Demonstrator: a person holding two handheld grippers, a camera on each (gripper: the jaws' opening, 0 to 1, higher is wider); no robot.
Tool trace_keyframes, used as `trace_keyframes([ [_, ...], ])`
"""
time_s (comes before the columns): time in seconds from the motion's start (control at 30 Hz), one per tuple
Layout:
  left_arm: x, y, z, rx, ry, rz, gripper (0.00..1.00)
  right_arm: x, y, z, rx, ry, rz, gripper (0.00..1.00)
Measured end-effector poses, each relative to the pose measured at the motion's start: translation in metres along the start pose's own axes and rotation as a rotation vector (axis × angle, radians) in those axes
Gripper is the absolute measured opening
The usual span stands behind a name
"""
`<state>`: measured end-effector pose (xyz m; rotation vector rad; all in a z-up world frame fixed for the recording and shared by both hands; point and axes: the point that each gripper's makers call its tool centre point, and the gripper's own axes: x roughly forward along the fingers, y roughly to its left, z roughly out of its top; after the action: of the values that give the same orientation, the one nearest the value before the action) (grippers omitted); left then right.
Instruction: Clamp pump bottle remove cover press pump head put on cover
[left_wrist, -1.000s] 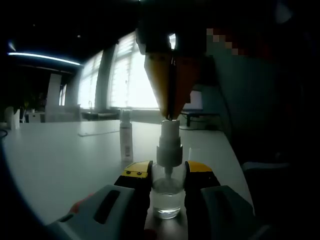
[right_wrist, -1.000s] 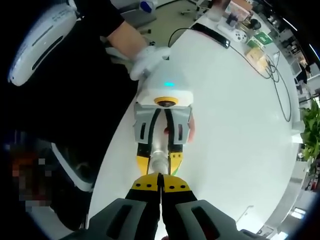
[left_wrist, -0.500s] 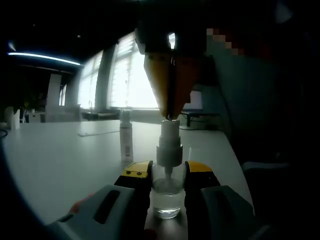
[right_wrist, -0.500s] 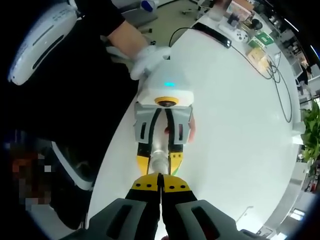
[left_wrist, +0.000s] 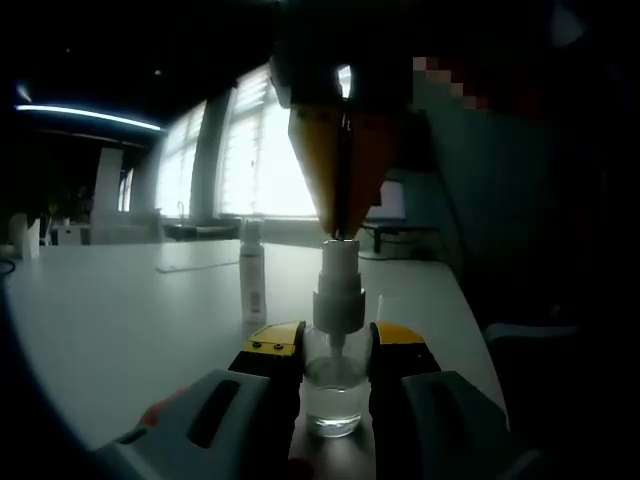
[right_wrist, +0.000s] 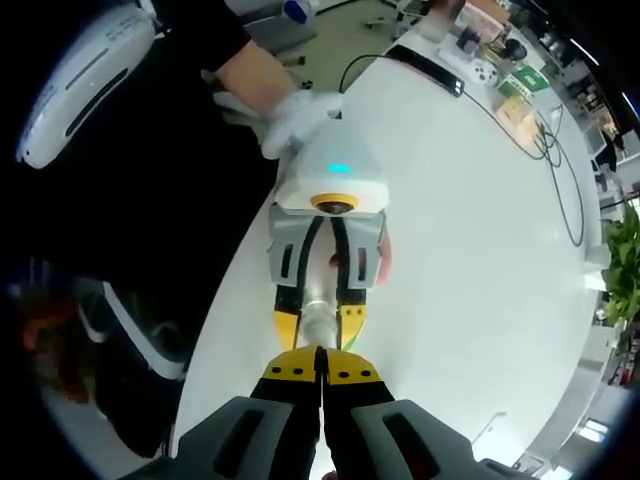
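With the pump bottle (left_wrist: 335, 385) clamped upright on the white table (left_wrist: 120, 320) between my left gripper's (left_wrist: 335, 345) yellow-tipped jaws, the clamping step looks done. My right gripper (left_wrist: 340, 175), jaws pressed together on nothing, comes down from above with its tips touching the top of the pump head (left_wrist: 338, 262), so I judge I am at the pressing step. A slim white tube (left_wrist: 251, 272), possibly the removed cover, stands on the table beyond. Putting the cover on is what remains after the press.
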<state>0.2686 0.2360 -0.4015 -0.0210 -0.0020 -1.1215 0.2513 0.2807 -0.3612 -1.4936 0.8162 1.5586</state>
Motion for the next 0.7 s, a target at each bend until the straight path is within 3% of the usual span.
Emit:
trace_keyframes([
  [0.7,-0.0003,0.0007,-0.0002,0.002,0.000,0.000,0.16,-0.0008,-0.0006,-0.0004,0.027,-0.007,0.004,0.00],
])
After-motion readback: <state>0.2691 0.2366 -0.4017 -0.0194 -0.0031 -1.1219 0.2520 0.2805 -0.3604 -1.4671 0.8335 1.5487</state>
